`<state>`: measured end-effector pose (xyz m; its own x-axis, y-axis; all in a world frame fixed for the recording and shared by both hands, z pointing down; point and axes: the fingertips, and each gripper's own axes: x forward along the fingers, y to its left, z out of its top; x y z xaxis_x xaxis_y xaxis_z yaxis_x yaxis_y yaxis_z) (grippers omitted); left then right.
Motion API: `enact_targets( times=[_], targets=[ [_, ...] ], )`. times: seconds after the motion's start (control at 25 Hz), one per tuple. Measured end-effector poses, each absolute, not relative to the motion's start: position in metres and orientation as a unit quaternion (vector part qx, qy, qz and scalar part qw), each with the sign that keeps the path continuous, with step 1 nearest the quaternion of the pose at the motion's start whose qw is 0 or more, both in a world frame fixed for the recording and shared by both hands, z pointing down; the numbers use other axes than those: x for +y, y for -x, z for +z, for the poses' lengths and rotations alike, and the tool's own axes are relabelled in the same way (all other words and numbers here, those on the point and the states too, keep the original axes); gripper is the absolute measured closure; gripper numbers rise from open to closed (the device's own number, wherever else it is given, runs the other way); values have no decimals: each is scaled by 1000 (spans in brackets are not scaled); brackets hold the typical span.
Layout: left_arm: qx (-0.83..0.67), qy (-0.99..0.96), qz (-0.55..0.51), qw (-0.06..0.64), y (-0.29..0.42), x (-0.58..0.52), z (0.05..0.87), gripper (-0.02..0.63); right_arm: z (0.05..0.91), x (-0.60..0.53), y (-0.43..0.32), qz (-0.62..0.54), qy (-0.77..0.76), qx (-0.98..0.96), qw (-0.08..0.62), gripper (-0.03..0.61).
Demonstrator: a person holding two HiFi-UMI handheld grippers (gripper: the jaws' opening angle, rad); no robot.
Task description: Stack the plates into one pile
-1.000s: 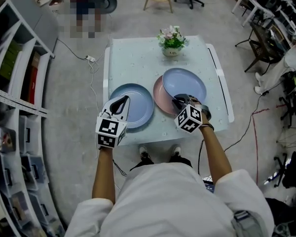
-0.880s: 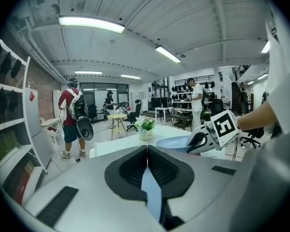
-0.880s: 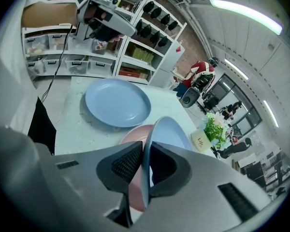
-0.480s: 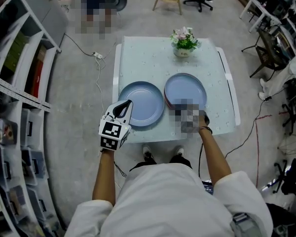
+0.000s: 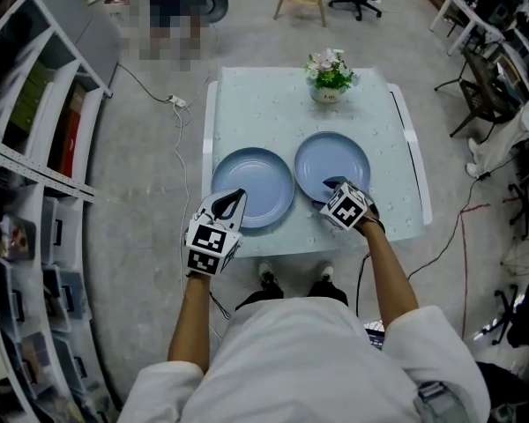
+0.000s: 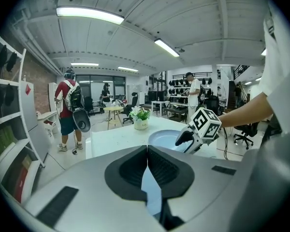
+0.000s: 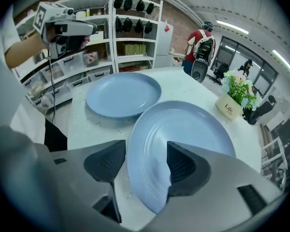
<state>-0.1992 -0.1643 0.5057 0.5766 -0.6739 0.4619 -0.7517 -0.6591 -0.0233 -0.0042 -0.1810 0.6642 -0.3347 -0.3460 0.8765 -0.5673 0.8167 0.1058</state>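
Observation:
Two light blue plates lie side by side on the pale table (image 5: pixel 247 104). The left plate (image 5: pixel 253 187) (image 7: pixel 123 94) lies flat by itself. The right plate (image 5: pixel 332 164) (image 7: pixel 183 134) (image 6: pixel 163 138) lies level, and nothing shows beneath it. My right gripper (image 5: pixel 333 188) (image 7: pixel 145 159) is at that plate's near rim and its jaws are opening; the rim lies between the fingers, which stand apart from it. My left gripper (image 5: pixel 232 201) (image 6: pixel 146 150) is shut and empty, hovering at the table's front edge just short of the left plate.
A small pot of flowers (image 5: pixel 329 79) (image 7: pixel 234 103) stands at the table's far side. White shelving (image 5: pixel 35 148) runs along the left. A person (image 6: pixel 67 105) stands beyond the table, and chairs and desks fill the far right.
The right-hand blue plate came down level onto the pink plate and now covers it. My right gripper's jaws have spread off its rim. The left gripper drifted slightly nearer.

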Motion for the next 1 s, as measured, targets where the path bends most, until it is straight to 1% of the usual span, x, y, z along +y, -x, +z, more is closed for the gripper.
enact_targets(
  times=[0.12, 0.2, 0.24, 0.32, 0.56, 0.84, 0.92, 0.96, 1.0],
  targets=[
    [-405, -881, 226, 88, 192, -165, 506, 595, 656, -179, -4, 110, -290, -818, 484, 301],
    [-410, -879, 228, 89, 187, -168, 505, 595, 644, -181, -12, 108, -311, -822, 465, 319],
    [-412, -878, 229, 89, 184, -168, 504, 595, 636, -183, -18, 104, -328, -823, 452, 339],
    [-416, -875, 231, 87, 176, -169, 499, 595, 615, -190, -32, 89, -370, -823, 422, 405],
    [-434, -868, 231, 73, 150, -175, 478, 595, 555, -202, -71, 69, -460, -814, 347, 565],
    [-438, -862, 247, 70, 113, -177, 473, 589, 507, -205, -99, 93, -481, -832, 259, 565],
    [-424, -864, 260, 77, 100, -180, 486, 501, 494, -208, -104, 103, -482, -839, 229, 565],
    [-419, -863, 270, 79, 94, -180, 494, 482, 488, -208, -105, 106, -481, -843, 217, 565],
    [-416, -861, 280, 79, 88, -181, 503, 482, 484, -208, -106, 107, -479, -846, 208, 565]
  ],
)
